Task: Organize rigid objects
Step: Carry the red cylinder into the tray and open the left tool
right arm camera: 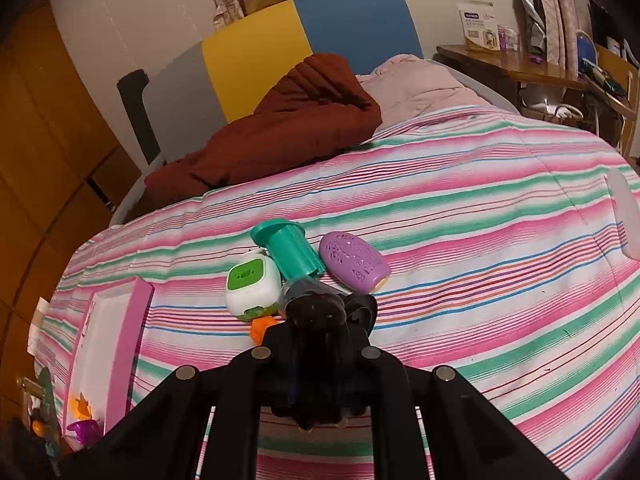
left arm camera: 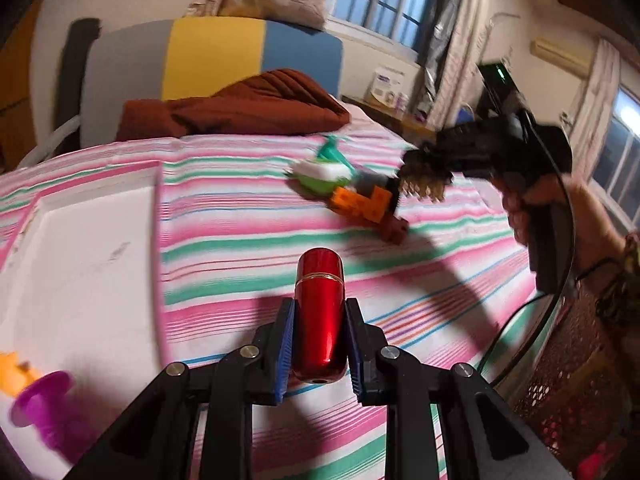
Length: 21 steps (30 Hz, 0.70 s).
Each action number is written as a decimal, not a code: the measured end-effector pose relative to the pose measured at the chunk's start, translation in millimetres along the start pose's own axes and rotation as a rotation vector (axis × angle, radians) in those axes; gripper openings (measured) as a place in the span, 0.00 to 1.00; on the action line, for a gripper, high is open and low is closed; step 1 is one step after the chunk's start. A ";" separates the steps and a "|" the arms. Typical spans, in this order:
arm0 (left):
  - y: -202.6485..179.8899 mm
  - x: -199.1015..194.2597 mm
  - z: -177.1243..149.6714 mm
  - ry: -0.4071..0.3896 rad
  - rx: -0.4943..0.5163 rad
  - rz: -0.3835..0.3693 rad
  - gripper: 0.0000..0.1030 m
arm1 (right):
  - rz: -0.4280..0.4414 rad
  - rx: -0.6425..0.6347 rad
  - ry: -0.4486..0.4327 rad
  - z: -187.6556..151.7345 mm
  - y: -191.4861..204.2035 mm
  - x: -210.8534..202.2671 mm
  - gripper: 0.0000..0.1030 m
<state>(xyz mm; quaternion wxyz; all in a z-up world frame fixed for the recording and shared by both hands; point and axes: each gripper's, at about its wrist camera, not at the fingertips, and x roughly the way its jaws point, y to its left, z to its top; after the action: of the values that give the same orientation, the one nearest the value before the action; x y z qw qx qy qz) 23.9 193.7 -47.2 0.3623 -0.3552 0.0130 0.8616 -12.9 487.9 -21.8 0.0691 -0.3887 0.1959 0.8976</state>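
Firmly, left claw (left arm camera: 320,340) grips red tube (left arm camera: 320,316).

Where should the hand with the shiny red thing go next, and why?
Probably a short move left, toward the pink-rimmed white tray. The left gripper is already shut on the red cylinder above the striped bedspread, and the tray already holds a purple piece and an orange piece, with bare room nearby.
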 end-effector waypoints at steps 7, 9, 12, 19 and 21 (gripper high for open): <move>41.1 -30.8 2.8 -0.049 -0.121 0.071 0.23 | 0.024 -0.054 -0.007 -6.3 21.9 -0.4 0.11; 55.0 -39.4 3.3 -0.064 -0.159 0.102 0.23 | 0.028 -0.072 -0.001 -9.7 29.8 0.7 0.11; 74.1 -48.9 2.2 -0.074 -0.193 0.152 0.23 | 0.039 -0.113 0.002 -15.2 43.7 1.5 0.11; 120.5 -59.8 5.8 -0.055 -0.251 0.265 0.23 | 0.061 -0.161 0.026 -26.6 64.1 5.1 0.11; 136.9 -57.2 6.0 -0.024 -0.274 0.313 0.23 | 0.071 -0.179 0.023 -28.4 69.3 4.8 0.11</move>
<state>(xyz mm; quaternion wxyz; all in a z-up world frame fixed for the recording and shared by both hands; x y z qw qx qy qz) -38.7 59.3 -39.4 0.1723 -0.3847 -0.0537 0.9052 -16.3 413.0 -22.3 -0.0002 -0.3965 0.1295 0.9089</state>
